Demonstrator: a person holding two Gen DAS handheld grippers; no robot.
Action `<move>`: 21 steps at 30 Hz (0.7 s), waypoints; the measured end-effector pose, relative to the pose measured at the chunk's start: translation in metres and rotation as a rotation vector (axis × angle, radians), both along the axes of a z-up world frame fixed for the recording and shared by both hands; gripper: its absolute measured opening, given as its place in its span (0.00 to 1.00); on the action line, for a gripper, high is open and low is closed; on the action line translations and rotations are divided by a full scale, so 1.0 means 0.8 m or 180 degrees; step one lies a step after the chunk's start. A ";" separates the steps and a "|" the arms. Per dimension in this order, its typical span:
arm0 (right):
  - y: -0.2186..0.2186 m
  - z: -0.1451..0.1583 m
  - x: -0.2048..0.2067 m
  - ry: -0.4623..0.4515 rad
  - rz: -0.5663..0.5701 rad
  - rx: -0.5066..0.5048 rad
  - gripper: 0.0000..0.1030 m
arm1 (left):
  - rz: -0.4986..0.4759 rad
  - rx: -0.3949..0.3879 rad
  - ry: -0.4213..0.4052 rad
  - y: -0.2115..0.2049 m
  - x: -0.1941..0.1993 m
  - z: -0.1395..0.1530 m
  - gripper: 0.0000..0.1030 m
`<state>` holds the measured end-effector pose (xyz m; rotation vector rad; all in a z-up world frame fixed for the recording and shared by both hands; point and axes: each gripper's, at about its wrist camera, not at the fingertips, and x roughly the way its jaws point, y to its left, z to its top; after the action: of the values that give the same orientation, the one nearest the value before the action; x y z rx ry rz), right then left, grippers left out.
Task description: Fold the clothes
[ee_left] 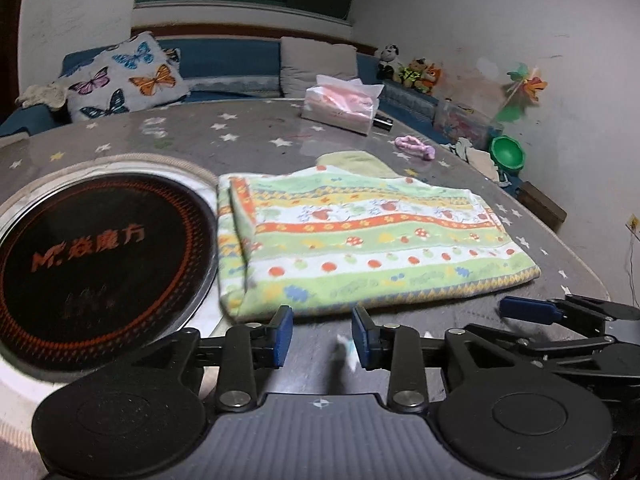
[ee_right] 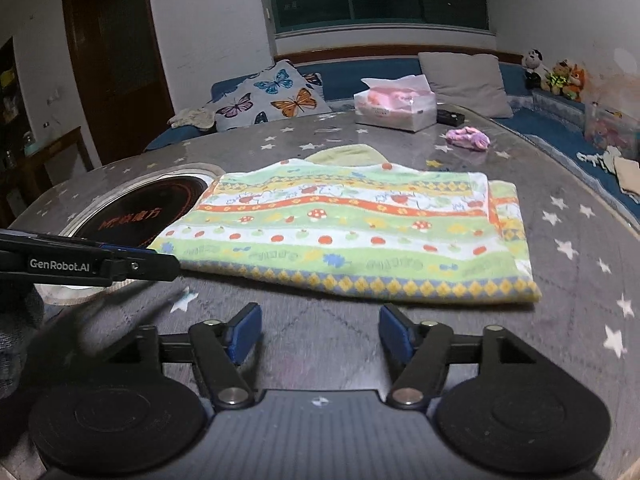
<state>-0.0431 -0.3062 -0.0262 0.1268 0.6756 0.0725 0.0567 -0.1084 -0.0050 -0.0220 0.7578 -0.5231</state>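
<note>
A folded garment [ee_left: 360, 240] with green, orange and white patterned stripes lies flat on the grey star-print table [ee_left: 240, 136]; it also shows in the right wrist view [ee_right: 352, 232]. A plain green part [ee_left: 356, 162] sticks out at its far edge. My left gripper [ee_left: 322, 338] is open and empty, just in front of the garment's near edge. My right gripper [ee_right: 320, 330] is open and empty, also just short of the near edge. The right gripper shows at the right in the left wrist view [ee_left: 532, 308]; the left gripper shows at the left in the right wrist view [ee_right: 120, 258].
A round black induction cooktop [ee_left: 96, 264] is set in the table left of the garment. A tissue box [ee_left: 340, 106], a small black object [ee_left: 382, 122] and a pink fabric bundle [ee_left: 414, 146] lie at the far side. A sofa with cushions [ee_left: 124, 76] stands behind.
</note>
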 end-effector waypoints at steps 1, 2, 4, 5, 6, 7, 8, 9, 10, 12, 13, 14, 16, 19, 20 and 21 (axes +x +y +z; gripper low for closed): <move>0.001 0.000 -0.003 -0.0008 -0.0012 -0.0002 0.81 | 0.0018 0.0011 0.0001 0.002 -0.002 0.000 0.43; 0.002 0.001 -0.006 -0.0020 -0.0023 -0.0006 0.82 | 0.0035 0.0021 0.0002 0.004 -0.004 0.000 0.46; 0.003 0.003 -0.010 -0.0045 -0.0051 0.0001 0.86 | 0.0039 0.0025 -0.0014 0.008 -0.010 0.001 0.50; 0.003 0.004 -0.012 -0.0053 -0.0071 0.0010 0.89 | 0.0050 0.0037 -0.0018 0.009 -0.012 0.001 0.56; 0.004 0.004 -0.014 -0.0059 -0.0090 0.0023 0.89 | 0.0060 0.0048 -0.0022 0.010 -0.015 0.001 0.59; 0.004 0.004 -0.015 -0.0064 -0.0101 0.0033 0.90 | 0.0070 0.0059 -0.0027 0.012 -0.018 0.002 0.61; 0.006 0.004 -0.017 -0.0064 -0.0111 0.0047 0.94 | 0.0079 0.0073 -0.0029 0.013 -0.020 0.002 0.66; 0.007 0.003 -0.018 -0.0060 -0.0119 0.0054 0.95 | 0.0088 0.0087 -0.0031 0.014 -0.023 0.002 0.70; 0.008 0.003 -0.019 -0.0060 -0.0124 0.0050 0.97 | 0.0098 0.0104 -0.0031 0.015 -0.025 0.002 0.72; 0.011 0.004 -0.023 -0.0070 -0.0155 0.0015 1.00 | 0.0113 0.0125 -0.0043 0.017 -0.030 0.002 0.79; 0.012 0.004 -0.025 -0.0072 -0.0171 0.0006 1.00 | 0.0120 0.0135 -0.0049 0.018 -0.032 0.002 0.81; 0.013 0.005 -0.027 -0.0074 -0.0187 0.0001 1.00 | 0.0124 0.0140 -0.0055 0.018 -0.034 0.002 0.85; 0.012 0.005 -0.030 -0.0078 -0.0218 0.0009 1.00 | 0.0132 0.0160 -0.0075 0.020 -0.039 0.003 0.89; 0.011 0.005 -0.035 -0.0073 -0.0273 0.0027 1.00 | 0.0145 0.0218 -0.0122 0.020 -0.045 0.004 0.96; 0.010 0.005 -0.036 -0.0070 -0.0290 0.0033 1.00 | 0.0144 0.0227 -0.0134 0.020 -0.047 0.005 0.99; 0.010 0.005 -0.038 -0.0066 -0.0306 0.0039 1.00 | 0.0143 0.0236 -0.0146 0.020 -0.049 0.005 1.00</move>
<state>-0.0734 -0.2980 -0.0220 0.1700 0.6474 -0.0142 0.0179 -0.0924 -0.0009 0.0415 0.7299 -0.4512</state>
